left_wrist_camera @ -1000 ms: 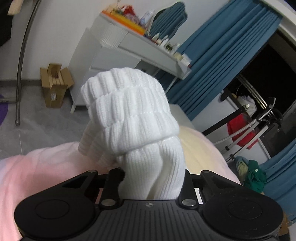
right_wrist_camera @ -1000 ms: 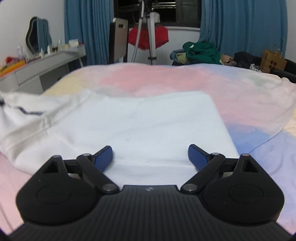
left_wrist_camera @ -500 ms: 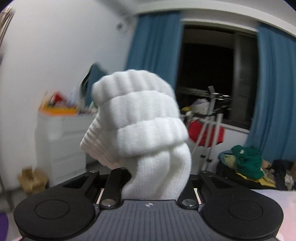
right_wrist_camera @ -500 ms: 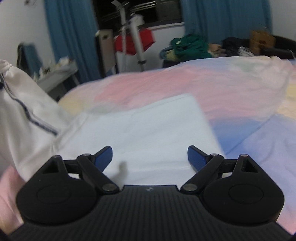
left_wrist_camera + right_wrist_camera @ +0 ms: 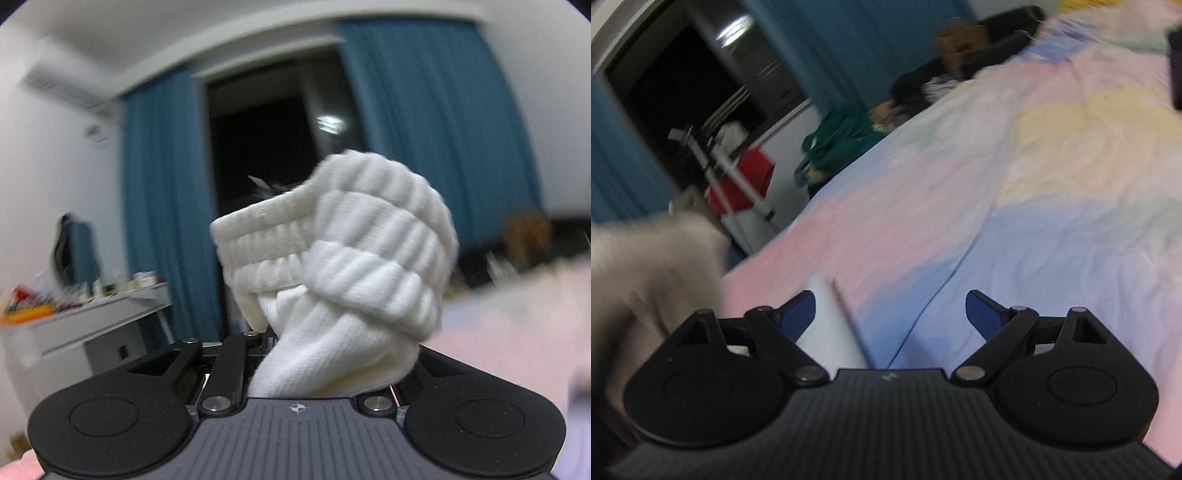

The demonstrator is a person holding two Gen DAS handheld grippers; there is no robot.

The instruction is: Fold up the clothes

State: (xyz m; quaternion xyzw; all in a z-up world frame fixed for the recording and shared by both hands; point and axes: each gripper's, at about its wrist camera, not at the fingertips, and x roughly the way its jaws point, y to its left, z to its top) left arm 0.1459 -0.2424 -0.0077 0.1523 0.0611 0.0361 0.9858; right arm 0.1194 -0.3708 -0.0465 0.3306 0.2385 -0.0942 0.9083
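While the left gripper [image 5: 332, 369] pinches a white ribbed cuff [image 5: 343, 266] lifted high above the bed [image 5: 1015, 192], right gripper [image 5: 890, 314] wide and empty: step judged sleeve fold; next, lay cuff across garment [image 5: 827, 325].

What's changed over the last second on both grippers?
The left gripper swung up from the bed toward the window, the ribbed white cuff tipping sideways. The right gripper swung right, off the white garment. Unchanged: left clamped on the cuff, right open and empty.
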